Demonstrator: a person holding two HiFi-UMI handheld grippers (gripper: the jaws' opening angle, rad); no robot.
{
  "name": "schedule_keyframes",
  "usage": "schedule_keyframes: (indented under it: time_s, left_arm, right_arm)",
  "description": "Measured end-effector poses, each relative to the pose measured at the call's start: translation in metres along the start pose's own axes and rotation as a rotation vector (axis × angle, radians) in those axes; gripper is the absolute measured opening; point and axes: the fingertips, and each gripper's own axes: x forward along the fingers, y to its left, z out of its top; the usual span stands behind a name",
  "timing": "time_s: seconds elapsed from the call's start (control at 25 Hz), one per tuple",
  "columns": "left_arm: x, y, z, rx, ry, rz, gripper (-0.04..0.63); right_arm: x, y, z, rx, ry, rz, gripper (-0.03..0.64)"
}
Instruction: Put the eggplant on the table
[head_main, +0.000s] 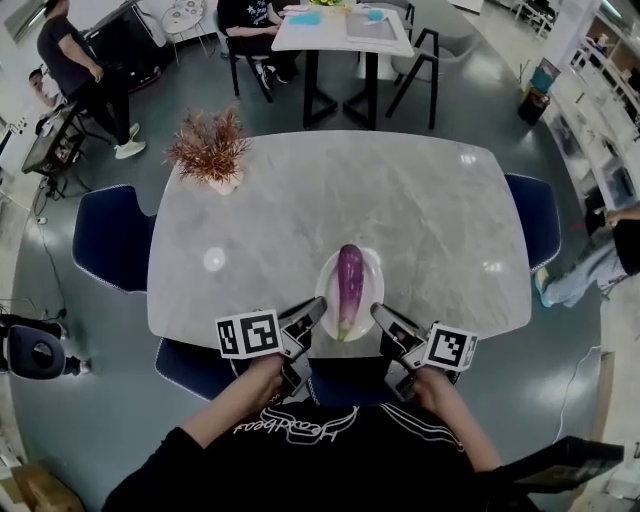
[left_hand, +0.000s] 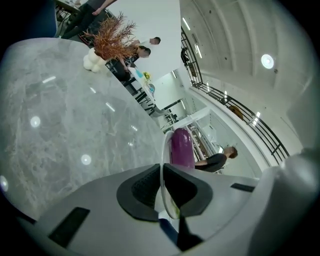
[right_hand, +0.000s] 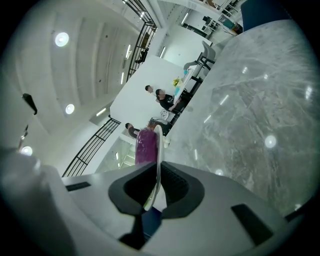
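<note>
Eggplant (head_main: 349, 290) is riding on a plate (head_main: 323, 283), both grippers pinching it.
Head view: left gripper (head_main: 315, 312) and right gripper (head_main: 380, 315) are clamping the plate's near rim by the table's (head_main: 420, 200) near edge, eggplant between them. Each gripper view: it's lying just beyond the closed jaws.

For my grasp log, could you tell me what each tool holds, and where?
The white plate bearing the eggplant: left tool pinches its left rim, right tool its right rim.

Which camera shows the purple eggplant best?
The head view: it looks down on the whole eggplant, lying lengthwise on the white plate. The left and right gripper views see the plate edge-on, so each shows only a purple stub beside its rim.
</note>
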Motion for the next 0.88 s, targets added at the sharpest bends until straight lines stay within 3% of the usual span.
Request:
schedule_keyframes:
  time_s: [0.6, 0.88]
  left_arm:
    - [0.041, 0.037, 0.015, -0.025, 0.018, 0.022, 0.026]
    - [0.06, 0.068, 0.024, -0.026, 0.03, 0.051, 0.026]
  right_arm:
    - [0.024, -0.042, 0.023, -0.058, -0.011, -0.107, 0.018]
    - [0.048, -0.073, 0.027, -0.01, -0.002, -0.14, 0.018]
